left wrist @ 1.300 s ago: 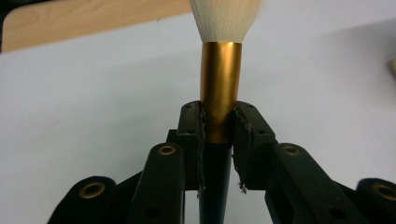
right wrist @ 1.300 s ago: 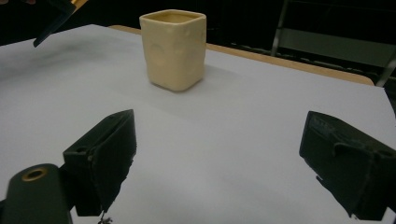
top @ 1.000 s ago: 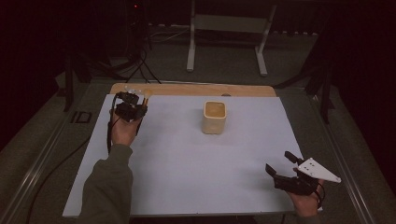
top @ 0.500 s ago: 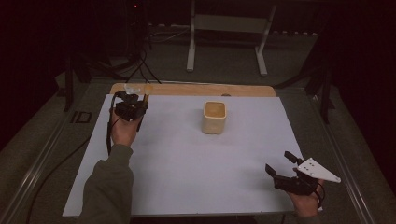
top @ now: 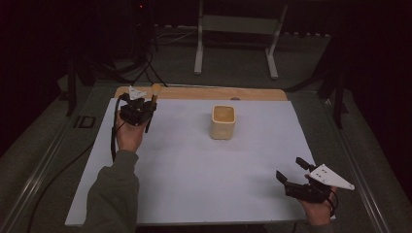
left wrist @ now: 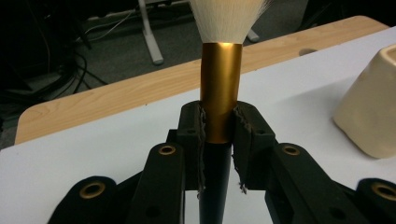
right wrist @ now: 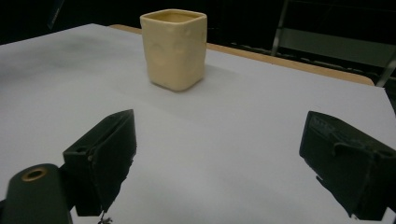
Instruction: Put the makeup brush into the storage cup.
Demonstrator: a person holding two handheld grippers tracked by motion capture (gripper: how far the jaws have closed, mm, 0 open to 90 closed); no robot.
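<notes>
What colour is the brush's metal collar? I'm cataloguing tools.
Gold, on the brush; clearest in the left gripper view.

Bench (top: 194, 184) spread out below, and the cup (top: 223, 122) stands upright on it, a little behind centre. Over at the far left corner sits the left tool (top: 145, 108), with the brush (left wrist: 221, 79) clamped upright between its jaws, bristles on top, well left of the cup. Down at the near right corner, the right tool (top: 291, 171) sits low over the bench, jaws spread wide, the cup well ahead of it and to its left.
</notes>
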